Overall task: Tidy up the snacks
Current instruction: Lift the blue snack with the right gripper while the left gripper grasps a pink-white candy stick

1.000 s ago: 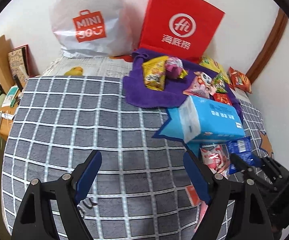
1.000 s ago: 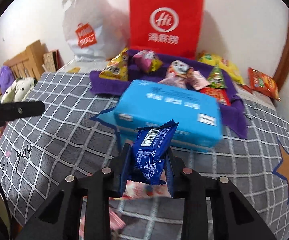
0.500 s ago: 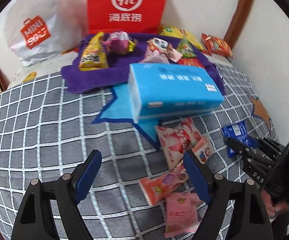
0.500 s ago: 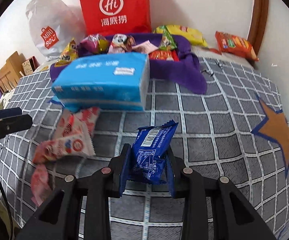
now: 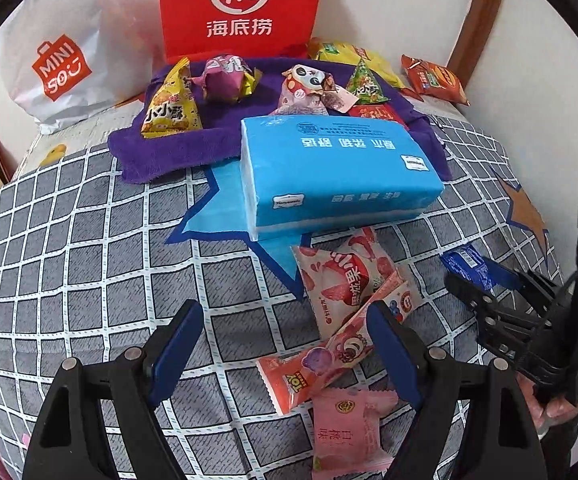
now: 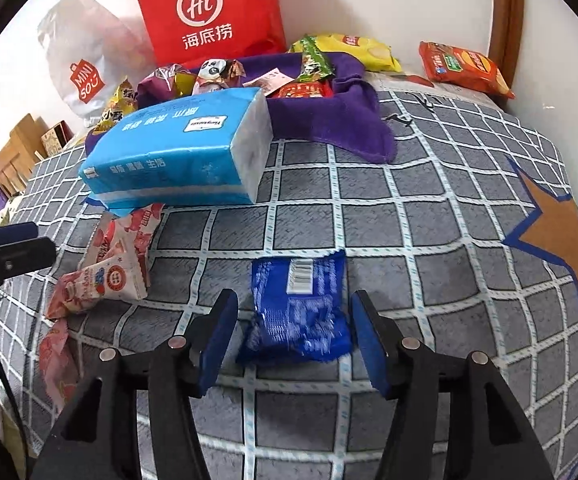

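Right tool (image 6: 293, 334) spread wide, blue packet (image 6: 299, 306) lying loose on the grid blanket (image 6: 429, 220) between its fingers, touching neither. Left tool (image 5: 285, 344) also spread, holding nothing, over pink snack packs (image 5: 345, 280) just in front of the tissue pack (image 5: 337, 172). More snacks on purple towel (image 5: 157, 156) behind.

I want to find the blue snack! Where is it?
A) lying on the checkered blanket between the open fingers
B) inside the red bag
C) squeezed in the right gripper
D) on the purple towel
A: the blue snack packet lies flat on the checkered blanket, with the right gripper open around it and not touching it.
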The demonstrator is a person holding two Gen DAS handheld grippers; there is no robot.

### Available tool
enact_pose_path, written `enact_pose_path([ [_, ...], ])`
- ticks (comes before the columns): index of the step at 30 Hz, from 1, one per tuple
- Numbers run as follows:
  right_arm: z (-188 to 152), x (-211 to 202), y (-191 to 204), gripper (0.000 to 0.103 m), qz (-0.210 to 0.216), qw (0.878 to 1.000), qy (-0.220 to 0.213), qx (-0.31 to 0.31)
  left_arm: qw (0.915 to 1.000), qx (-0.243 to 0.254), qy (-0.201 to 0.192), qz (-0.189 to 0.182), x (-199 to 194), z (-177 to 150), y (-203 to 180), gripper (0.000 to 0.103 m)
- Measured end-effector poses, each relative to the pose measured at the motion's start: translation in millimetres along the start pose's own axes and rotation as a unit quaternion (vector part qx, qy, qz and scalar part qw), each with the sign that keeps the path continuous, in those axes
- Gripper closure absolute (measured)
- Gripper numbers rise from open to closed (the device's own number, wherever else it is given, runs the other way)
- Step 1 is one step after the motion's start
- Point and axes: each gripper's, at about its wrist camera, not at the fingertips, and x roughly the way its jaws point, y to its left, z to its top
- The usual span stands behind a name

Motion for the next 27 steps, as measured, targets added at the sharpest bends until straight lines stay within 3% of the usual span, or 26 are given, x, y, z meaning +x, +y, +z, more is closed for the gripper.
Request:
enact_pose_path([
  [4, -0.3, 1.7, 4.1, 0.058, -0.017, 1.0, -0.016, -0.019, 1.0, 0.006, 0.006, -0.005, 4.4, -2.0, -6.1, 0.02],
  [7, -1.4, -4.9, -5.7, 0.059, -0.004, 1.0, -0.021, -0.003, 0.9997, 0.019, 0.008, -0.01, 7.9, -4.9, -14.4, 0.02],
  [15, -8.9, -33.2, -35.3, 0.059, -0.031, 0.999, -0.04, 0.021, 0.9974, 0.064, 0.029, -0.011, 31.5, -12.8, -42.2, 0.023],
  [17, -11.8, -36.5, -40.0, 0.059, -0.037, 0.998, -0.038, 0.027, 0.9969, 0.072, 0.029, -0.009, 35.0, -14.0, -46.9, 0.034],
  [19, -13.7, -37.4, -42.1, 0.059, -0.041, 0.998, -0.036, 0.032, 0.9964, 0.077, 0.035, -0.005, 38.9, -15.2, -49.9, 0.053],
  [24, -10.0, -31.5, -42.1, 0.059, -0.049, 0.998, -0.03, 0.037, 0.997, 0.074, 0.02, -0.004, 29.9, -12.5, -44.6, 0.073],
  [27, -3.0, -29.7, -38.3, 0.059, -0.051, 0.997, -0.03, 0.041, 0.9981, 0.055, 0.013, -0.021, 18.9, -8.1, -34.3, 0.08],
])
